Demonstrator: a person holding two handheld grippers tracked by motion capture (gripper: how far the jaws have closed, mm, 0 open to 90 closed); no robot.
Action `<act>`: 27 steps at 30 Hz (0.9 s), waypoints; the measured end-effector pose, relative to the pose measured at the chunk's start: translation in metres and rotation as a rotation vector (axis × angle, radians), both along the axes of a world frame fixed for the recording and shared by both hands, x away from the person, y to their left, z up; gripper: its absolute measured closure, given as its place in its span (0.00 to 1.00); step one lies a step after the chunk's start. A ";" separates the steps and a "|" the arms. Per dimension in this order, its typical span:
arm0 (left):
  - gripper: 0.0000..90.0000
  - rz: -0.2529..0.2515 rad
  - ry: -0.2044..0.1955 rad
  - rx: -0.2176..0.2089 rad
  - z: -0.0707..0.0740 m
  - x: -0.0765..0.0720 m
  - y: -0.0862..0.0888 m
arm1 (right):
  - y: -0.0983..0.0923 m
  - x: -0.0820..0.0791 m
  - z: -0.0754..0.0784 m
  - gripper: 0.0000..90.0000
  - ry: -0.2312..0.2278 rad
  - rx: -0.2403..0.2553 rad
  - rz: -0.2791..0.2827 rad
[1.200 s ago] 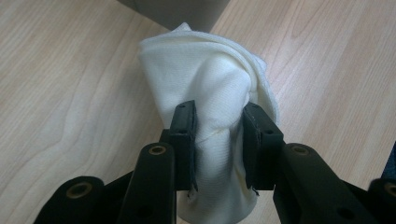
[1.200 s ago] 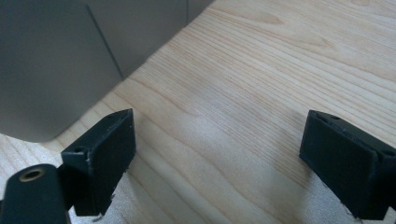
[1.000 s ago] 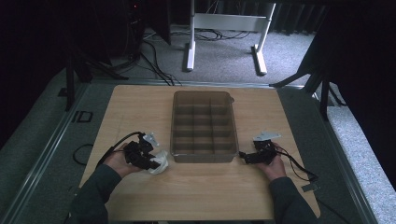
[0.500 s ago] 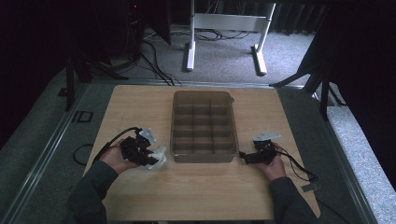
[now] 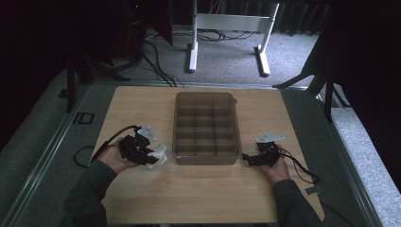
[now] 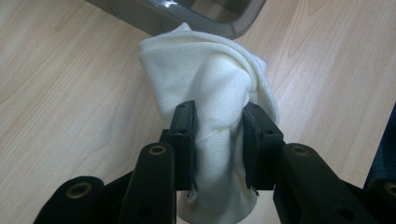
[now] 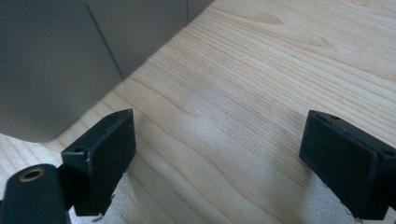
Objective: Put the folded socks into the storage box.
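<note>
The left tongs (image 6: 217, 140) are clenched on one white cloth (image 6: 210, 88), whose bunched fabric is squeezed between the two black jaws and bulges out above and below them. In the high view these left tongs (image 5: 150, 156) sit at the near left of the worktop (image 5: 208, 189), and the cloth (image 5: 158, 155) is just beside the near left corner of the organiser box (image 5: 205, 125); whether cloth and box touch cannot be told. The right tongs (image 7: 217, 158) are released, their jaws standing wide apart with only bare wood between them, and the grey wall of the box (image 7: 56, 60) is close on one side. In the high view the right tongs (image 5: 249, 159) lie near the box's near right corner.

Count: two tongs, one cloth, one box. The box is translucent grey, divided into twelve compartments, three across and four deep.

The worktop is light wood with visible grain. It stands on grey carpet in a dark room; a white metal stand (image 5: 227, 33) and several black cables (image 5: 156, 56) lie beyond its far edge.
</note>
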State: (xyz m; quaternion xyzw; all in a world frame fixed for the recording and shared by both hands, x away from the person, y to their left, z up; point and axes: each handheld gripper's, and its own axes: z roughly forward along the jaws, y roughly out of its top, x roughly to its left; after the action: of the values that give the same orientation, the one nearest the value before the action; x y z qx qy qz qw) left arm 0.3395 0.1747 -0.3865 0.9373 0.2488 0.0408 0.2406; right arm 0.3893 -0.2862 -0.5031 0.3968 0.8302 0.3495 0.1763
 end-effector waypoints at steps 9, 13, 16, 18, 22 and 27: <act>0.77 -0.006 -0.008 -0.008 0.006 0.000 0.003 | 0.000 0.000 0.000 0.11 0.000 0.000 0.000; 0.76 -0.013 -0.014 -0.005 0.010 0.001 0.002 | 0.000 0.000 0.000 0.12 0.000 0.000 -0.001; 0.77 -0.018 -0.018 -0.007 0.013 0.001 0.001 | 0.000 0.000 0.000 0.12 0.000 0.000 0.000; 0.77 -0.024 -0.018 -0.004 0.014 0.001 0.001 | 0.000 0.000 0.000 0.11 0.000 0.000 0.000; 0.76 -0.027 -0.021 -0.006 0.015 0.002 0.000 | 0.000 0.000 0.000 0.11 0.000 0.000 0.000; 0.76 -0.037 -0.025 -0.004 0.017 0.004 0.000 | 0.000 0.000 0.000 0.11 0.000 0.000 0.000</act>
State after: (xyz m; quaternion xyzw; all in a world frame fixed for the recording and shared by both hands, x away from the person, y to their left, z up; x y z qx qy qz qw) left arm 0.3431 0.1745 -0.3695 0.9407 0.2284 0.0476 0.2463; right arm 0.3893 -0.2861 -0.5031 0.3971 0.8301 0.3495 0.1763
